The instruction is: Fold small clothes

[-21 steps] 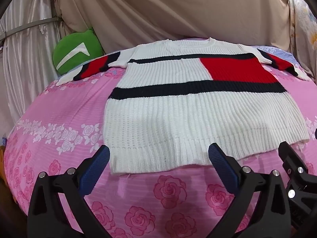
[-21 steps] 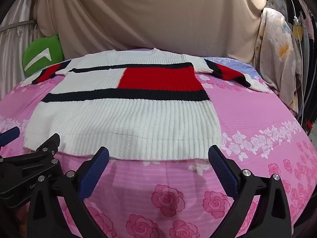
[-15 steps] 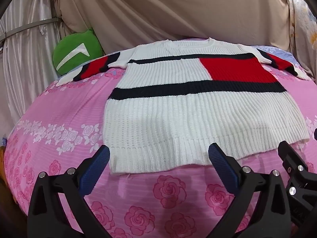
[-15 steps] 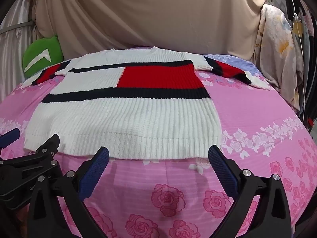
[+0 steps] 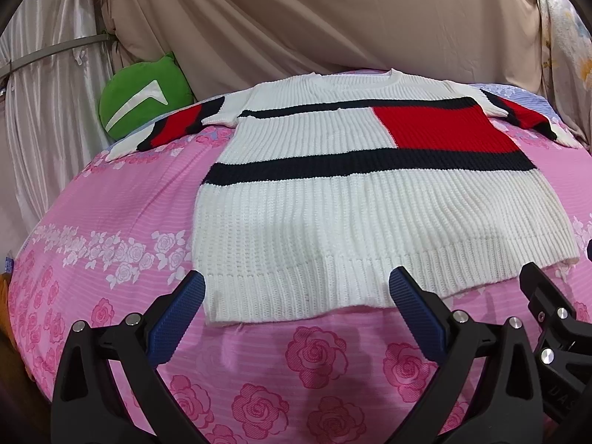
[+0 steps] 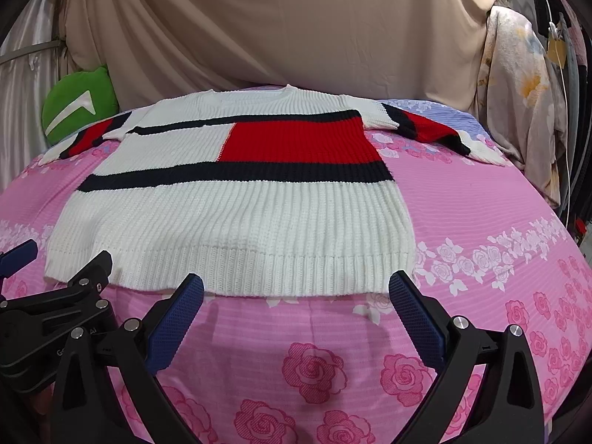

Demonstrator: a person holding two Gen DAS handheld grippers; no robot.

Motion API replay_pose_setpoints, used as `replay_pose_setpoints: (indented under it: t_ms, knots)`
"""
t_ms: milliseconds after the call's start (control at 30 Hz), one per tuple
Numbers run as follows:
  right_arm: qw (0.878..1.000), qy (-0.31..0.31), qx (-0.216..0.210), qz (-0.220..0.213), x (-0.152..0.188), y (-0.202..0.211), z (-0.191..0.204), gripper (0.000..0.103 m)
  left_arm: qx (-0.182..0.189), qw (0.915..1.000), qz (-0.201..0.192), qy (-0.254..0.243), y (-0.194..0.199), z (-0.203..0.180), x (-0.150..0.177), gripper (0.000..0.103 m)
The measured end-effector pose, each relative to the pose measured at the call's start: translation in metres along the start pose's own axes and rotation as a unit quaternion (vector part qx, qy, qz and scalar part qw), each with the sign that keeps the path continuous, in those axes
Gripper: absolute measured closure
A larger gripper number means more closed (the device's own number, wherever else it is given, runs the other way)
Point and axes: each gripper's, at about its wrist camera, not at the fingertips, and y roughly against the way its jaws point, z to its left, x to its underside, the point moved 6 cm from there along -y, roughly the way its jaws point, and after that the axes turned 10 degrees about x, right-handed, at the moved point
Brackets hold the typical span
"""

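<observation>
A: Left wrist view: anything changed?
B: Barely. Sweater (image 5: 355,218) lies flat on bed (image 5: 111,199), hem at 12 o'clock. Your left gripper (image 5: 296,296) & right gripper (image 6: 296,296) stayed released, empty. No fold begun.

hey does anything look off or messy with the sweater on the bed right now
Nothing stands out. The sweater lies flat and face up on the pink bedsheet, sleeves spread, hem toward both open grippers.
</observation>
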Motion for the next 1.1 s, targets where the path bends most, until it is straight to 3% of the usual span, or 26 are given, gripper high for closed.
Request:
replay_pose_setpoints:
  t_ms: [1100]
  knots:
    - [1.0,0.0,0.0,0.0,-0.0005,0.0002,0.0004,0.005,-0.003,1.0,0.001,0.0,-0.001,0.0002,-0.0008,0.005]
